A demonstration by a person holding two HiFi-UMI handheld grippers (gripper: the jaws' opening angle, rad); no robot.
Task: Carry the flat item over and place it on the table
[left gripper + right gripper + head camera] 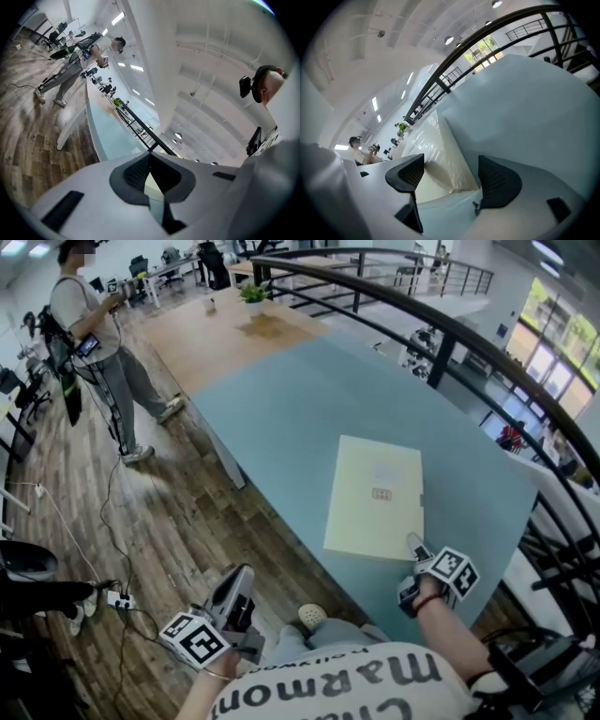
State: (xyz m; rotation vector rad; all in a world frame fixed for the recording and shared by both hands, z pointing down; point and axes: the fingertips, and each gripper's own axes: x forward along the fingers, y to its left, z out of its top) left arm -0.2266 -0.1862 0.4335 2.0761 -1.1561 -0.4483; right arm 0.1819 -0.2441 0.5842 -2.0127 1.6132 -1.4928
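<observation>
The flat item is a cream, plastic-wrapped box [375, 495] lying flat on the teal table [281, 418], near its front edge. My right gripper [412, 546] is at the box's near right corner. In the right gripper view the box [440, 145] has that corner between the jaws of the right gripper [451, 174], which stand open wider than the box is thick. My left gripper [240, 579] hangs off the table over the wooden floor, by my left hip. In its own view the left gripper [150, 159] is shut, empty, and points up toward the ceiling.
A black curved railing [450, 334] runs along the table's far side. A person [94, 324] stands on the wooden floor at the far left, with cables and a power strip [117, 598] trailing toward me. A potted plant [253, 294] sits on the wooden tabletop beyond.
</observation>
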